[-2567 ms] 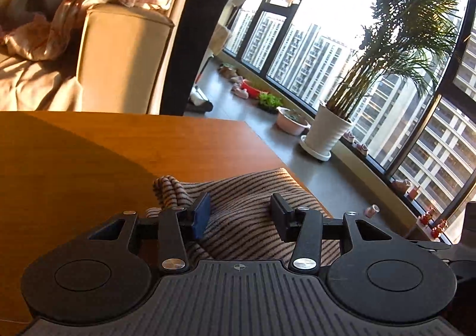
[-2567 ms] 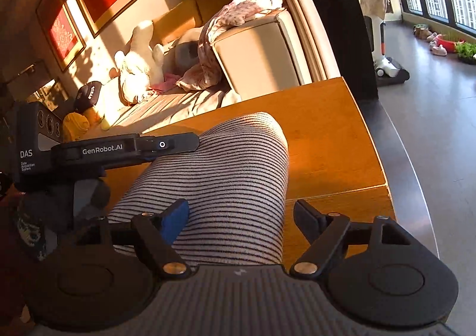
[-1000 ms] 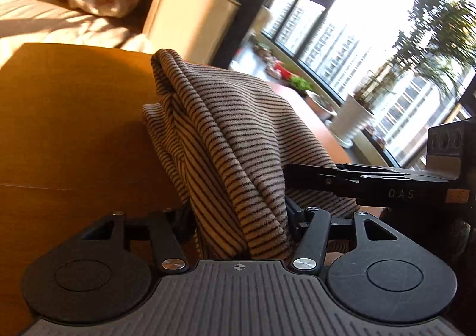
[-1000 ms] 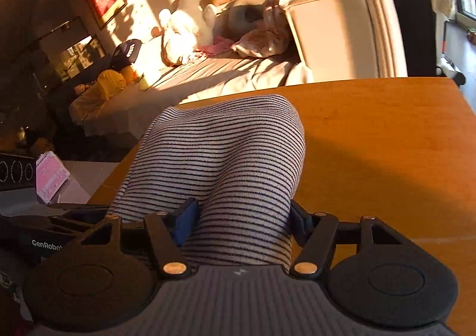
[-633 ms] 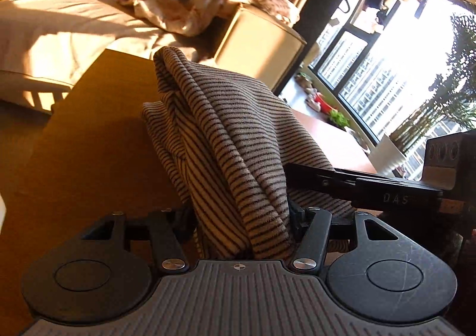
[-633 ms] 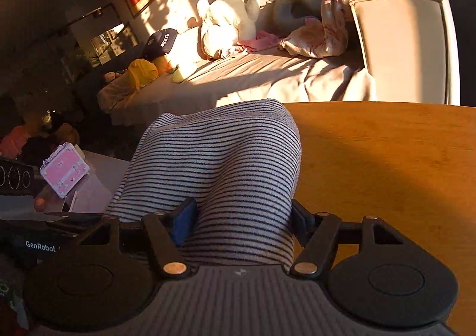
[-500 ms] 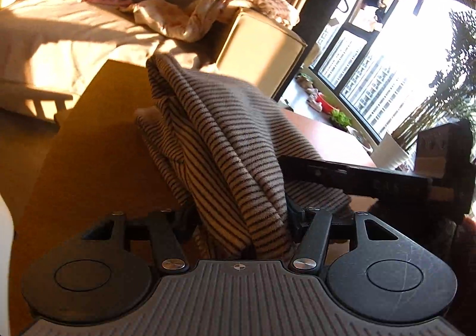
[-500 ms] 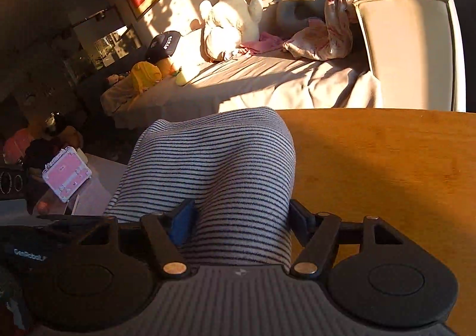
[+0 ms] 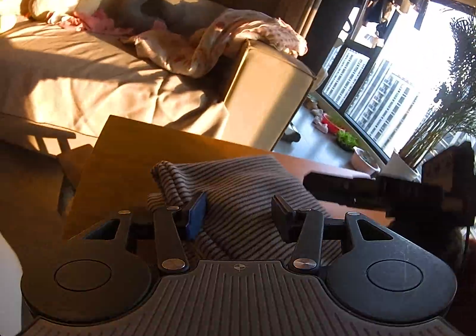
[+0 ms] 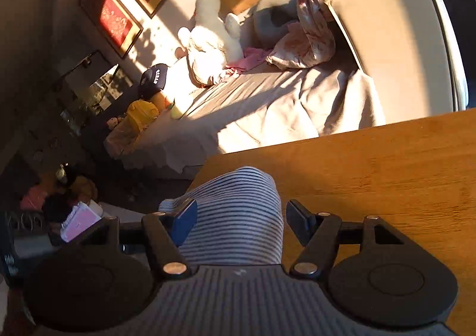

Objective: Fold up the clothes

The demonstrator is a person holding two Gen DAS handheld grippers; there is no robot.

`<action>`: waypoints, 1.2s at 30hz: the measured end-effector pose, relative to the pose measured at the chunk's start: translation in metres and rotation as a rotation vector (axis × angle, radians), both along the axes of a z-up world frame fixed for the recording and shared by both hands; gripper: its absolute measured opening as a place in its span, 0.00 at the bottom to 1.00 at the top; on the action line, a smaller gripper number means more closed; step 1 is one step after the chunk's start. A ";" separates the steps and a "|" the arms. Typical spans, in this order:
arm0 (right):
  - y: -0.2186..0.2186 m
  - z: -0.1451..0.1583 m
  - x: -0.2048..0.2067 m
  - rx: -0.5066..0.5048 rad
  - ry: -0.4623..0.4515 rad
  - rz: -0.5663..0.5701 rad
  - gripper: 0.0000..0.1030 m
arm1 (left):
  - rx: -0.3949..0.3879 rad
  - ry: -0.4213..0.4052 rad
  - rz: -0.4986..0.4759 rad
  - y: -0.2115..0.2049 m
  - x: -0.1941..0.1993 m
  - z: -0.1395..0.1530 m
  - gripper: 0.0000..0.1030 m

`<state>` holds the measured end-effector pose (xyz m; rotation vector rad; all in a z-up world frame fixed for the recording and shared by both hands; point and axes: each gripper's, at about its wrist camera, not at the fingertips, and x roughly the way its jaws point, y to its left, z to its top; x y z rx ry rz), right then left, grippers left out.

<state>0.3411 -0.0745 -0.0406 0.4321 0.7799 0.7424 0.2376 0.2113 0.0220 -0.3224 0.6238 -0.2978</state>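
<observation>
A grey garment with thin dark stripes (image 9: 238, 184) lies folded on the wooden table (image 9: 125, 157), near its left end. My left gripper (image 9: 238, 214) hovers just over it, open, its fingers apart on either side of the cloth. In the right wrist view the same striped garment (image 10: 238, 217) lies at the table's corner, and my right gripper (image 10: 241, 220) is open around it without pinching. The right gripper's black body (image 9: 386, 190) shows at the right of the left wrist view.
The table edge (image 10: 327, 139) runs close ahead, with a beige sofa (image 9: 104, 89) behind it holding a blanket, a cushion and a white plush toy (image 10: 211, 41). Floor clutter lies at the left (image 10: 80, 220). Large windows and a potted plant (image 9: 431, 128) stand on the right.
Both grippers held the striped garment lifted and carried it leftward along the table. Now it lies flat on the table and both grippers have opened and let go.
</observation>
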 end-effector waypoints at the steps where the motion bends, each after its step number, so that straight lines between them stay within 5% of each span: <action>1: 0.007 -0.006 0.009 0.002 0.040 0.019 0.66 | 0.004 0.000 -0.004 0.002 -0.005 -0.002 0.49; 3: 0.022 -0.016 0.023 0.005 0.106 0.053 0.60 | 0.024 -0.007 -0.003 0.006 -0.010 -0.006 0.49; 7: 0.041 0.027 -0.002 -0.046 -0.155 0.152 0.48 | -0.002 -0.014 0.019 0.015 -0.009 -0.011 0.53; 11: 0.046 0.023 0.003 -0.194 -0.169 0.121 0.48 | -0.018 -0.024 0.013 0.011 0.000 -0.015 0.53; 14: 0.033 0.005 0.009 -0.233 -0.140 0.048 0.55 | 0.013 -0.044 -0.002 -0.002 0.007 -0.013 0.53; 17: 0.004 0.004 -0.002 -0.106 -0.069 0.007 0.61 | 0.029 -0.052 -0.005 -0.007 0.010 -0.014 0.53; 19: -0.014 0.000 -0.017 -0.040 -0.030 0.019 0.76 | 0.027 -0.054 -0.006 -0.007 0.011 -0.014 0.53; 23: -0.024 -0.014 -0.056 -0.071 -0.004 0.061 0.80 | 0.015 -0.061 -0.006 -0.006 0.010 -0.016 0.53; 26: -0.016 -0.012 -0.084 -0.112 -0.053 0.097 0.69 | 0.023 -0.065 -0.001 -0.009 0.010 -0.017 0.54; 28: -0.017 0.009 -0.097 -0.081 -0.124 0.115 0.43 | 0.030 -0.063 0.010 -0.010 0.011 -0.017 0.54; 33: -0.015 0.021 -0.107 -0.227 -0.235 0.111 0.42 | 0.001 -0.053 0.022 -0.007 0.014 -0.018 0.56; 36: -0.021 0.004 -0.103 -0.279 -0.197 0.088 0.43 | 0.044 -0.083 0.011 -0.017 0.008 -0.012 0.56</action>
